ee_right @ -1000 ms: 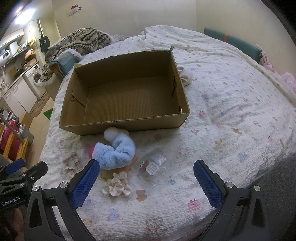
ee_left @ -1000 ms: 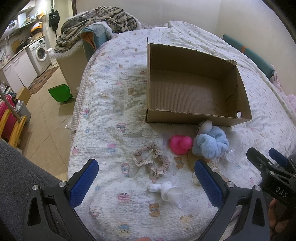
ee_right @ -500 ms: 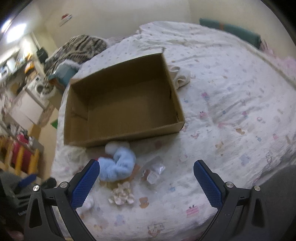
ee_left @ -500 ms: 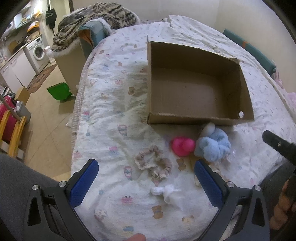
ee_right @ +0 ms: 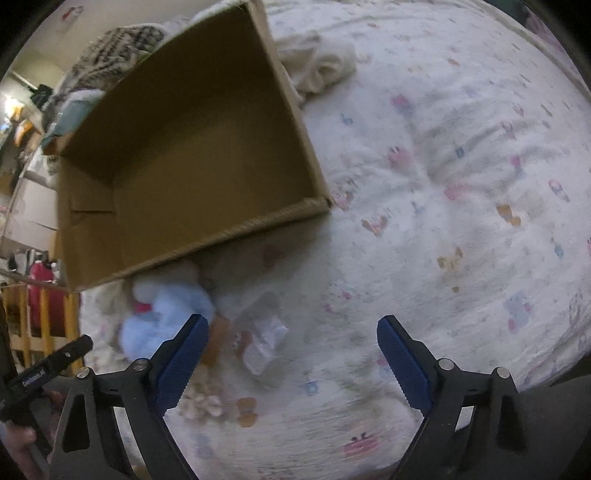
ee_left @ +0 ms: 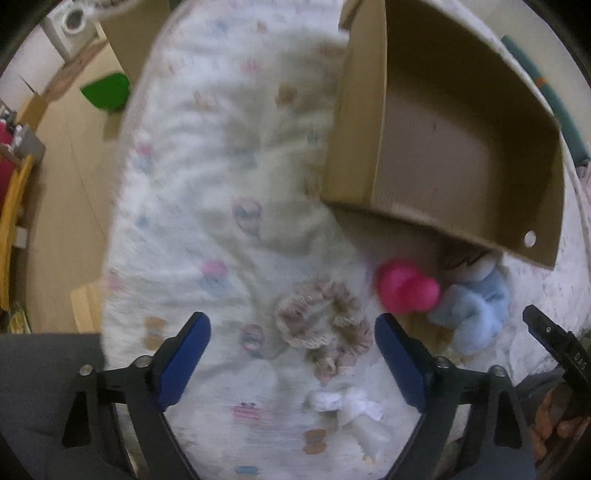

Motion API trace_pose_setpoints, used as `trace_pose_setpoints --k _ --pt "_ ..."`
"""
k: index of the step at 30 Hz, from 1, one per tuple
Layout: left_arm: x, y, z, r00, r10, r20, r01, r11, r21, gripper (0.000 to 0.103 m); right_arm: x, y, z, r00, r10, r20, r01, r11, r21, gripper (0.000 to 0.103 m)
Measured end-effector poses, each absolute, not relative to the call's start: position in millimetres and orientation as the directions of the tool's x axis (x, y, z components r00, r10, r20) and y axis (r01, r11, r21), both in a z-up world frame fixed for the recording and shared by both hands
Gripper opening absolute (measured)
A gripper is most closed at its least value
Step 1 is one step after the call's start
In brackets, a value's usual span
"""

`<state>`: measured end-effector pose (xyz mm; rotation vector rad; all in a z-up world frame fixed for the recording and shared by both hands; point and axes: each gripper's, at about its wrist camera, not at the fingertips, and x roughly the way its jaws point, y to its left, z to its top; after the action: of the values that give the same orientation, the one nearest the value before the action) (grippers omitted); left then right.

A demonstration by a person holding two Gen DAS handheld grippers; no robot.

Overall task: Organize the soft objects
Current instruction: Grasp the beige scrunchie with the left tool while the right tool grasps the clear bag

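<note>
An empty cardboard box (ee_left: 354, 140) (ee_right: 288, 107) lies on the bed. In front of it lie a beige scrunchie (ee_left: 321, 325), a pink soft toy (ee_left: 404, 291), a light blue plush (ee_left: 476, 306) (ee_right: 162, 317), a white cloth item (ee_left: 354, 410), a cream flower piece (ee_right: 201, 400) and a clear packet (ee_right: 264, 341). My left gripper (ee_left: 291, 350) is open, low over the scrunchie, which lies between its blue pads. My right gripper (ee_right: 291, 354) is open and empty, just right of the blue plush and over the packet.
The bed has a white printed quilt (ee_right: 461, 192). A cream cloth (ee_right: 317, 66) lies behind the box. Left of the bed are the floor, a green bin (ee_left: 107, 90), a washing machine (ee_left: 72, 18) and a yellow rack (ee_right: 40, 317).
Both grippers have moved down and forward toward the objects in front of the box. The views are now closer and blurred. Both stay open.
</note>
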<state>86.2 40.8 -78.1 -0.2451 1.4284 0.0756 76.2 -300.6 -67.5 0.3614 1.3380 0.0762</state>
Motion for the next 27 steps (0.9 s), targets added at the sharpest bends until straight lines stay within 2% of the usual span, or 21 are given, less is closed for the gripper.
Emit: trace_pose_setpoints --k 2,5,8,15,18,22,23,25,27 --pt "86 35 -90 0.122 -0.119 -0.985 -0.211 0.967 -0.143 0.083 77 -303 -77 0.202 0.295 -0.934 0.174 0.928 0.33 0.084" --pt "86 26 -101 0.116 -0.134 -0.984 -0.216 0.964 -0.156 0.083 77 -308 -89 0.168 0.349 -0.922 0.209 0.902 0.379 0.071" --pt "84 15 -109 0.112 -0.089 -0.99 -0.179 0.978 -0.108 0.082 75 -303 -96 0.144 0.374 -0.916 0.204 0.895 0.397 0.061" --pt "80 9 -122 0.098 -0.039 -0.994 -0.16 0.986 -0.055 0.047 83 -291 -107 0.101 0.385 -0.917 0.18 0.9 0.398 0.059" --pt "76 6 -124 0.113 -0.038 -0.993 -0.148 0.988 -0.054 0.028 85 -288 -109 0.091 0.368 -0.925 0.168 0.91 0.379 0.05" --pt "72 5 -117 0.121 -0.02 -0.992 -0.143 0.989 -0.037 0.02 85 -284 -111 0.092 0.332 -0.939 0.14 0.929 0.343 0.042" --pt "71 4 -117 0.123 -0.017 -0.992 -0.144 0.989 -0.035 0.019 85 -283 -111 0.095 0.323 -0.942 0.131 0.934 0.333 0.037" --pt "69 4 -113 0.13 -0.014 -0.991 -0.146 0.989 -0.033 0.013 85 -285 -109 0.109 0.312 -0.944 0.117 0.939 0.324 0.03" --pt "69 7 -100 0.143 -0.007 -0.99 -0.155 0.988 -0.029 0.011 84 -283 -105 0.129 0.305 -0.943 0.108 0.941 0.32 0.024"
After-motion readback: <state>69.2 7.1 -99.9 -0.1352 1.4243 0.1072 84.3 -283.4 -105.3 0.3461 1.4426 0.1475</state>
